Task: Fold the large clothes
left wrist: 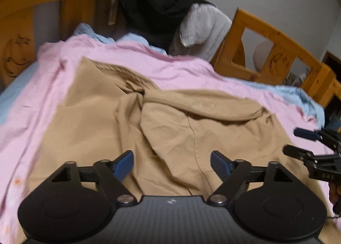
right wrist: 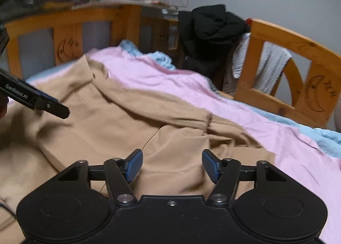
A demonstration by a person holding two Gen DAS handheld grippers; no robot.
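In the left wrist view, the left tool [left wrist: 171, 165] hangs with jaws spread and empty over the tan garment [left wrist: 170, 129], which lies rumpled on the pink sheet [left wrist: 181, 69] of the bed. In the right wrist view, the right tool [right wrist: 172, 166] is likewise agape over the cloth. A fold seems just laid; next, each tool needs a fresh edge to pinch.

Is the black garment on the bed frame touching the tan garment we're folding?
Apart. In the right wrist view, the black garment hangs on the wooden frame, with pink sheet between it and the tan garment.
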